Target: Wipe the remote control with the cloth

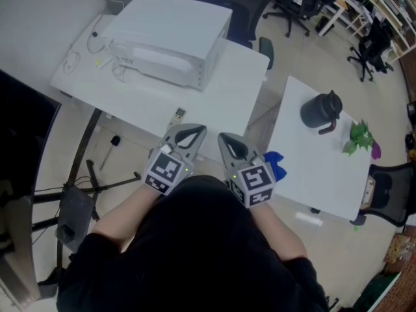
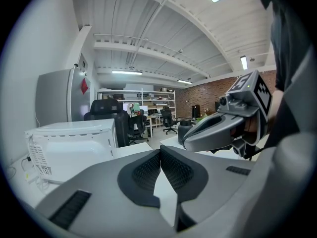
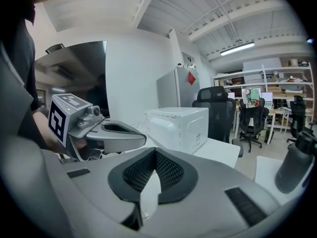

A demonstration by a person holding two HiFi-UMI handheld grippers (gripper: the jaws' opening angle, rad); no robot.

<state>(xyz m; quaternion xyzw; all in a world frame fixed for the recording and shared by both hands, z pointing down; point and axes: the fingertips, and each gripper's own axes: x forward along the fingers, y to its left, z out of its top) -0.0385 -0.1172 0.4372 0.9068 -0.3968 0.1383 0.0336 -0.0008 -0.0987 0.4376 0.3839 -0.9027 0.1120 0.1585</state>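
1. Two white tabletops stand side by side with a strip of pale floor [image 1: 270, 112] between them: the left tabletop [image 1: 227, 90] and the right tabletop [image 1: 312, 174].
2. On the left tabletop sits a white microwave oven [image 1: 166, 41], with loose cables [image 1: 78, 54] at its far-left side. The remote control [image 1: 177, 116] lies near the front edge, just beyond the tips of the left tool [image 1: 193, 130].
3. The right tabletop carries a dark kettle [image 1: 322, 111] and a small green plant [image 1: 359, 136]. The blue cloth [image 1: 276, 166] lies bunched at its near-left corner, just beside the right tool [image 1: 225, 137].
4. Both tools point away from the person, side by side over the gap and the front edge of the left tabletop. The left tool's jaws are pressed together with nothing between them. The right tool's jaws are likewise pressed together and empty.
5. A black tripod stand [image 1: 91, 181] rests on the floor under the left tabletop.
6. The room is an open office with black office chairs [image 1: 296, 5] at the back and shelving [image 2: 141, 100] beyond them. It has a brick wall [image 2: 213, 90], a tall grey cabinet [image 3: 176, 90] and a white beamed ceiling [image 2: 163, 33] with strip lights [image 2: 126, 72].
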